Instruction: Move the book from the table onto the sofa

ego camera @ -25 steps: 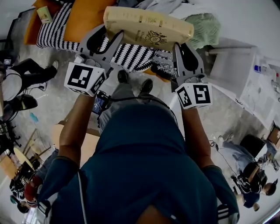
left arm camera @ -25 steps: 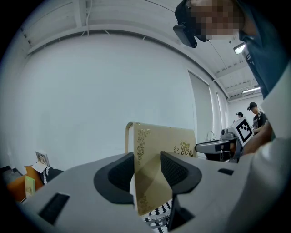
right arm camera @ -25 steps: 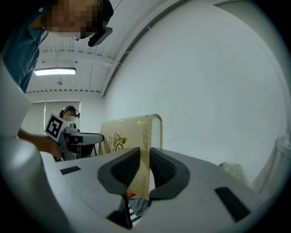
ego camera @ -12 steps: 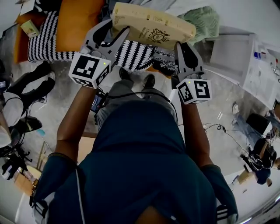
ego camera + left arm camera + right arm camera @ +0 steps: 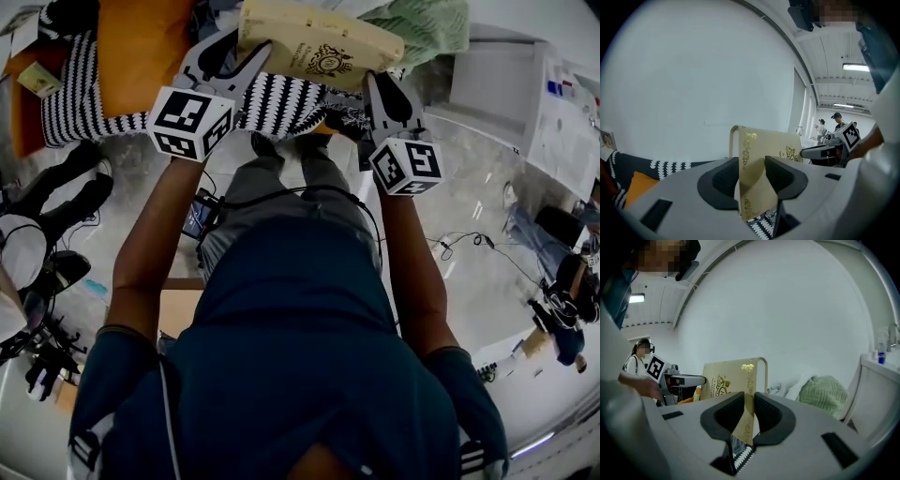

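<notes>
A cream book (image 5: 319,42) with gold ornament hangs in the air over the sofa (image 5: 131,52), carried at both ends. My left gripper (image 5: 246,58) is shut on its left end, and in the left gripper view the book (image 5: 757,176) stands on edge between the black pads. My right gripper (image 5: 377,82) is shut on the right end; the right gripper view has the book (image 5: 740,385) squeezed between its pads. The sofa carries a black-and-white striped throw (image 5: 281,103) and an orange cushion (image 5: 141,47).
A green knitted blanket (image 5: 427,23) lies on the sofa's right part. A white side table (image 5: 497,89) stands to the right, with small bottles (image 5: 555,89) further right. The person's feet (image 5: 281,145) are at the sofa's front edge. Other people (image 5: 567,300) sit on the floor.
Both grippers and the book have moved forward and lower toward the sofa; the book now sits higher in the head view, over the striped throw. Both grips are unchanged.
</notes>
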Demonstrator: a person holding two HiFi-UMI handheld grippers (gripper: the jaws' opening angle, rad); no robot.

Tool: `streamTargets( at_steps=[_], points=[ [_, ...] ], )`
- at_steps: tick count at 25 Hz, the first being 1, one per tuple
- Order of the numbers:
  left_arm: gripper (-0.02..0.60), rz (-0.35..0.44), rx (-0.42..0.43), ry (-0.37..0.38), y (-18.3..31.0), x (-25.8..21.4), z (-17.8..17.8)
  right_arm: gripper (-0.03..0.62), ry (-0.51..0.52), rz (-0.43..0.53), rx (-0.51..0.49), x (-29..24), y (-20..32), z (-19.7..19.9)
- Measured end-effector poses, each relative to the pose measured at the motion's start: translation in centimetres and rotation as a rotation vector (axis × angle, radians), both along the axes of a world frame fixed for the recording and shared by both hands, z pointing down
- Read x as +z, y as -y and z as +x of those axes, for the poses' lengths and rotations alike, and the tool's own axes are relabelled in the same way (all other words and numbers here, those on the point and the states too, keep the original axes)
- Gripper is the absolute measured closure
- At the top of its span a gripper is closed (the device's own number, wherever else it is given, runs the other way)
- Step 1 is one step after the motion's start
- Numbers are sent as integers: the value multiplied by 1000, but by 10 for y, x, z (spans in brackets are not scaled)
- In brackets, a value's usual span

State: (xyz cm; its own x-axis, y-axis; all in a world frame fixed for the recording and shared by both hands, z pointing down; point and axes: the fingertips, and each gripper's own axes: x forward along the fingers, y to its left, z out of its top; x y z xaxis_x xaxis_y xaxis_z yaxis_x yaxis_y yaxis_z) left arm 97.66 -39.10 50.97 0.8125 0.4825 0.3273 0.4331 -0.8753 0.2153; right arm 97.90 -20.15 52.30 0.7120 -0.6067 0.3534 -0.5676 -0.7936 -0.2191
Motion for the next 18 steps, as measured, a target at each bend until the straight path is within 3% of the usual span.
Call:
streamTargets(
  at_steps=[10,18],
  points=[
    [410,9,-11,144,-17,101,23,517,175,7,40,107,-17,18],
    [410,-37,-60,280,-7,197,33,517,293,-32,37,200,-6,37]
  ],
)
